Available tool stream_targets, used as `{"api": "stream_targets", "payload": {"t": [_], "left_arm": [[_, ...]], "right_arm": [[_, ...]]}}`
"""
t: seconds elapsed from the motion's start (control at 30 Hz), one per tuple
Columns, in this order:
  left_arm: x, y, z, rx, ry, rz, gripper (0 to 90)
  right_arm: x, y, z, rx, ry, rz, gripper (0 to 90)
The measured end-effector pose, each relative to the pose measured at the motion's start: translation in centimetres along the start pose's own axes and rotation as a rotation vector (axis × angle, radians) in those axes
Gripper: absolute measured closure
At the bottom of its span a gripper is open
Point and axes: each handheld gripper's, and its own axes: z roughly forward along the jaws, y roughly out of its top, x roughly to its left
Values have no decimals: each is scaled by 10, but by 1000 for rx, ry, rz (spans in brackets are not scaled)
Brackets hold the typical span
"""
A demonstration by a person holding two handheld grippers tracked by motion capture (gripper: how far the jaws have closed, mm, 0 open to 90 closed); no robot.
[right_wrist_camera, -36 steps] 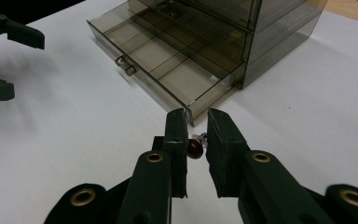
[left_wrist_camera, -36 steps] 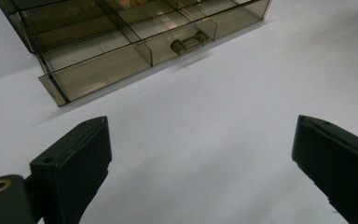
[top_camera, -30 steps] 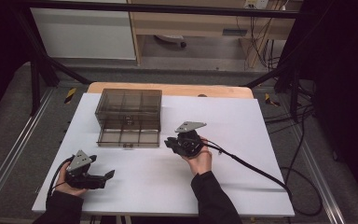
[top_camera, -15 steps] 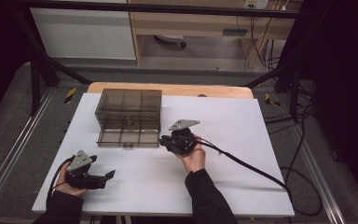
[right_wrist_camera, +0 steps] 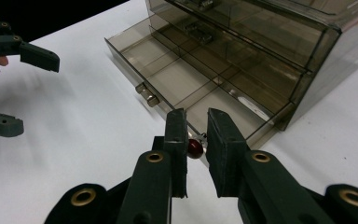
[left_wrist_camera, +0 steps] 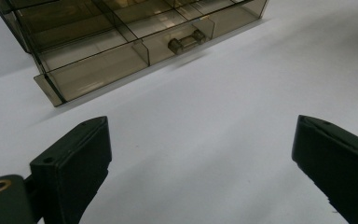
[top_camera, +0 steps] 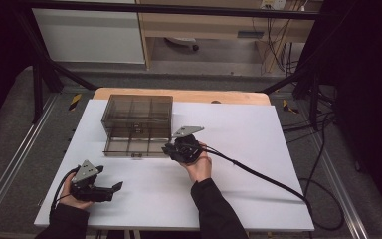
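In the high view the right gripper point(top_camera: 171, 148) is a dark lump over the drawer's near right corner, and what its jaws hold is too small to make out there. The right gripper view point(right_wrist_camera: 196, 135) settles it: the jaws stand nearly together, clenched on a small dark red bead point(right_wrist_camera: 195, 148), of which just a sliver shows between the pads. The bead sits just before the front wall of the pulled-out drawer point(right_wrist_camera: 177, 81) of the smoky plastic drawer box point(top_camera: 138, 110), which stands toward the far left part of the white worktop point(top_camera: 258, 149). The drawer's handle point(right_wrist_camera: 147, 94) lies to the left of the jaws. The left gripper point(top_camera: 113, 188) rests near the worktop's near left corner, jaws spread wide and released, nothing between them.
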Motion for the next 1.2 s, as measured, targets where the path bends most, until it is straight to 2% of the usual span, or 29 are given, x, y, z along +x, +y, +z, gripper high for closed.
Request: {"api": "stream_targets", "payload": {"t": [0.9, 1.2], "left_arm": [[0, 0, 0, 4, -5, 4, 47], [0, 0, 1, 3, -7, 4, 47]], "right_arm": [[14, 20, 32, 5, 41, -16, 787], [23, 28, 49, 24, 49, -42, 788]]}}
